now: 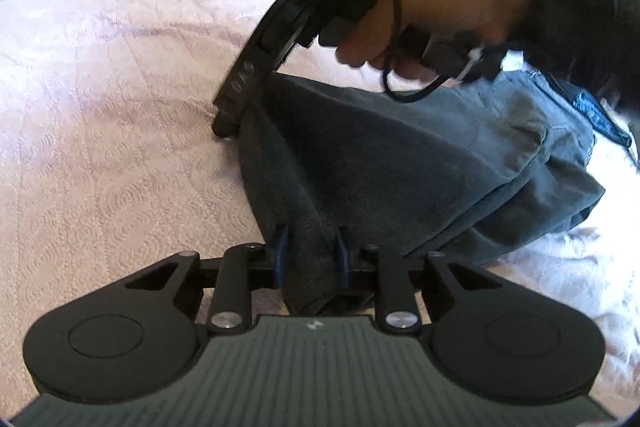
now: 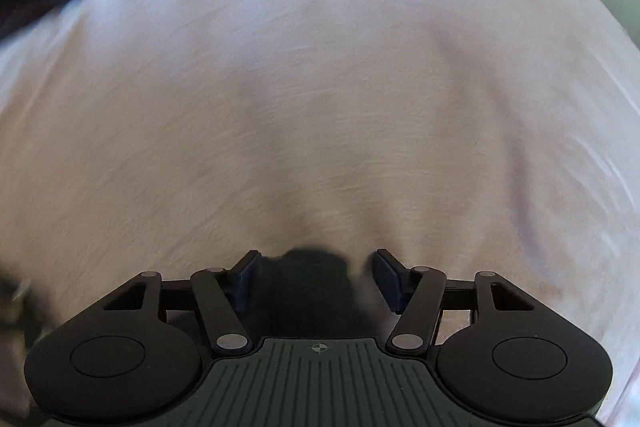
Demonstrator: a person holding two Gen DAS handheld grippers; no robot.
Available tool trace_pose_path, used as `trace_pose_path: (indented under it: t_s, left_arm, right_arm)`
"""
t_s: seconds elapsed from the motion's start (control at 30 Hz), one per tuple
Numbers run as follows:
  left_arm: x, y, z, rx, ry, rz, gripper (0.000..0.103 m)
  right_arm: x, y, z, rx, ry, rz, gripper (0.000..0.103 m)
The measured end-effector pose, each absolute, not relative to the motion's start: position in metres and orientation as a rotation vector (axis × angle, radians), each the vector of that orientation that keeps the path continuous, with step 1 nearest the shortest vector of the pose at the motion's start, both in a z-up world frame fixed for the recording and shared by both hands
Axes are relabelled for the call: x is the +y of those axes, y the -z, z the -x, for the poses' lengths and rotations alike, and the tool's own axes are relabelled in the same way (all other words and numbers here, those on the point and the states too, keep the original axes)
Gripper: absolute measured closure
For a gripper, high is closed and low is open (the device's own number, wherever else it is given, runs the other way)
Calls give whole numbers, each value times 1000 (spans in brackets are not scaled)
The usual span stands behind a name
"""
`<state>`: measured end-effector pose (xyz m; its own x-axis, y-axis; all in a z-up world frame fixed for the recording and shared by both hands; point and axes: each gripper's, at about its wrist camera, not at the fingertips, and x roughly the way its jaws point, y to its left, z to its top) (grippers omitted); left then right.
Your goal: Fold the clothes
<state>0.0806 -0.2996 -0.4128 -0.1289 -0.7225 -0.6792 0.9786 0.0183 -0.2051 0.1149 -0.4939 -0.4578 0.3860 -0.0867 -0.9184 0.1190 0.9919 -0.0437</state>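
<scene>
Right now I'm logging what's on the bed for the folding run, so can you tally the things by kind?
Dark garment: 1
Pink bedspread: 1
Handheld grippers: 2, the left gripper and the right gripper
Total: 4

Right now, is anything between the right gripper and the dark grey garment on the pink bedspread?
Nothing visible. The right gripper stands open with the dark grey garment between its fingers; the left gripper already clamps another edge.

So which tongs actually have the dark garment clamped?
The left tongs: they are closed tight on a fold of the dark garment. The right tongs stand open, not gripping it.
</scene>
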Motion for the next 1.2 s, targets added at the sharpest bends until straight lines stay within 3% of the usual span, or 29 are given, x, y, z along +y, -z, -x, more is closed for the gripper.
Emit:
trace_pose_path:
  t_s: [0.13,0.17,0.23,0.33,0.4,0.47,0.57,0.7,0.77,0.9,0.97,1.0,1.2]
  left_arm:
    - [-292,413,-80,777,1546,-451,84]
    - [-289,412,-80,780,1543,-453,84]
    - [-286,410,-82,784,1541,-439,85]
    - [-281,403,-94,825,1545,-378,86]
    - [-277,394,-100,828,1546,-352,87]
    - [-272,384,-107,831,1546,-326,85]
    - [-272,372,-116,859,1553,-298,72]
    - [-289,376,-122,957,1586,-320,68]
    - [-299,378,-113,889,1604,-440,66]
    - [-280,378,-77,445,1659,-844,58]
    - [-267,381,-63,264,1676,-984,40]
    - [-263,385,-60,215,1682,-1032,37]
    - [-254,409,-40,-59,1677,-1217,36]
  right_arm:
    - [-518,459,-103,1072,223,-236,44]
    - [-525,454,-98,1027,301,-250,47]
    - [-542,437,-87,958,481,-249,64]
    - [-545,407,-62,902,395,-334,64]
    - [-526,388,-36,871,363,-280,59]
    - [-499,377,-10,839,334,-240,46]
    - [-454,369,41,809,265,-156,41]
    - [-373,375,110,800,163,88,34]
    - [-337,395,136,813,157,247,31]
    - [-288,442,170,880,203,569,31]
    - [-276,463,181,903,249,684,31]
    - [-276,469,182,911,268,691,31]
    - [-266,491,153,893,296,811,31]
